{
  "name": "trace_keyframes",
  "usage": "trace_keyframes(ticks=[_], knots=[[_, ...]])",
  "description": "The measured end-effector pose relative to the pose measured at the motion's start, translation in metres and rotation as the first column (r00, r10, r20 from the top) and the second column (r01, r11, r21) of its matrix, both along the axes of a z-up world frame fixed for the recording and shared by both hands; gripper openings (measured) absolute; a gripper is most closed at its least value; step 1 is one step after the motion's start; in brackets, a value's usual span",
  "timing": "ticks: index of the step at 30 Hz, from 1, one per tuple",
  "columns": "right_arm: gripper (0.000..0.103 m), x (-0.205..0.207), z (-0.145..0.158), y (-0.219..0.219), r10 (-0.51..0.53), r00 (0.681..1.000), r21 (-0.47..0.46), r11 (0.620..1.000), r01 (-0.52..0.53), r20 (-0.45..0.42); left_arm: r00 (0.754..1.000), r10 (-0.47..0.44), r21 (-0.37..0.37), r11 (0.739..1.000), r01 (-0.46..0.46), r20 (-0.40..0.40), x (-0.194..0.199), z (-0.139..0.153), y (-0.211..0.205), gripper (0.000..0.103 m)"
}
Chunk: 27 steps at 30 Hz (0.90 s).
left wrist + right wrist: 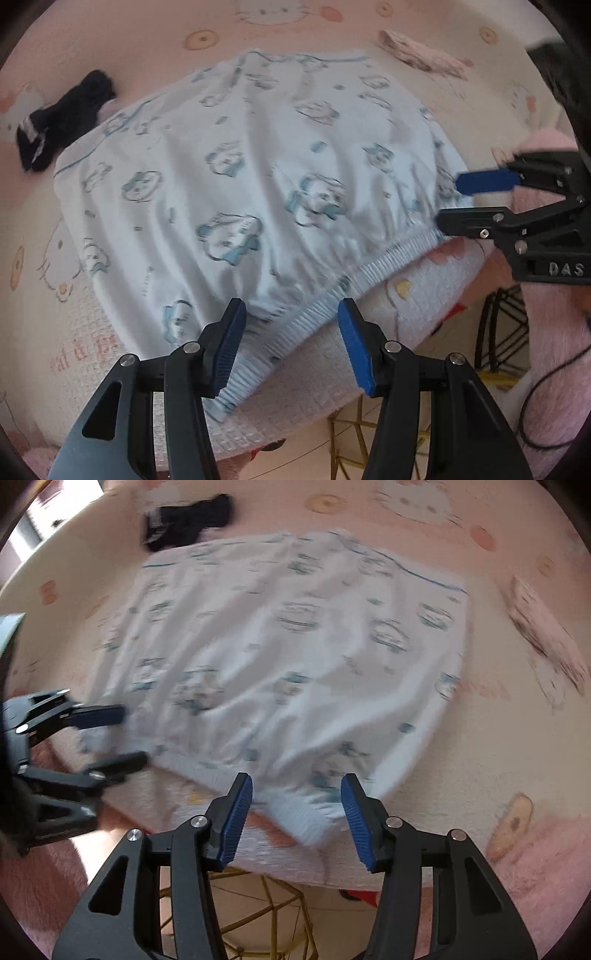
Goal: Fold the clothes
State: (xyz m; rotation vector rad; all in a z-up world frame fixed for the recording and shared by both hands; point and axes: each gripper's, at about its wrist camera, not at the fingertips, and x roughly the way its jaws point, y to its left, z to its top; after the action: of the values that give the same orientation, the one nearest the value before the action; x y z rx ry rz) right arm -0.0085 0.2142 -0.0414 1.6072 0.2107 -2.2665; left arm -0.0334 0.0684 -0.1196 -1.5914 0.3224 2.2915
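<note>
While my left tongs [291, 343] and right tongs [297, 814] gape empty at the blue-printed shorts' [258, 177] six-o'clock waistband [369, 273], its slippery elastic overhanging the table edge could slide off.

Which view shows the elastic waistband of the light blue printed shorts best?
Left wrist: the ribbed elastic waistband is sharp along its length. In the right wrist view the waistband is motion-blurred, only a short stretch showing.
</note>
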Motion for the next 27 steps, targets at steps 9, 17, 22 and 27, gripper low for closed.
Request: trace_keyframes(ticks=[9, 17, 22, 27], knots=[[0.018, 0.011, -0.003, -0.008, 0.027, 1.0, 0.041, 0.999, -0.028, 0.011, 0.987, 0.16, 0.107, 0.982, -0.157, -0.024, -0.005, 0.007, -0.022, 0.012], [0.043, 0.031, 0.011, -0.002, 0.048, 0.999, -0.029, 0.998, -0.048, 0.002, 0.992, 0.12, 0.078, 0.99, -0.117, -0.04, 0.016, 0.006, -0.025, 0.046], [0.054, 0.045, -0.001, -0.047, 0.174, 0.984, 0.126, 0.978, -0.169, -0.034, 0.997, -0.039, -0.068, 0.997, 0.034, -0.07, 0.031, -0.001, 0.005, 0.052], [0.054, 0.043, -0.01, -0.057, 0.212, 0.977, 0.192, 0.96, -0.204, -0.024, 0.992, -0.101, -0.14, 0.986, 0.09, -0.071, 0.033, -0.014, 0.013, 0.047]])
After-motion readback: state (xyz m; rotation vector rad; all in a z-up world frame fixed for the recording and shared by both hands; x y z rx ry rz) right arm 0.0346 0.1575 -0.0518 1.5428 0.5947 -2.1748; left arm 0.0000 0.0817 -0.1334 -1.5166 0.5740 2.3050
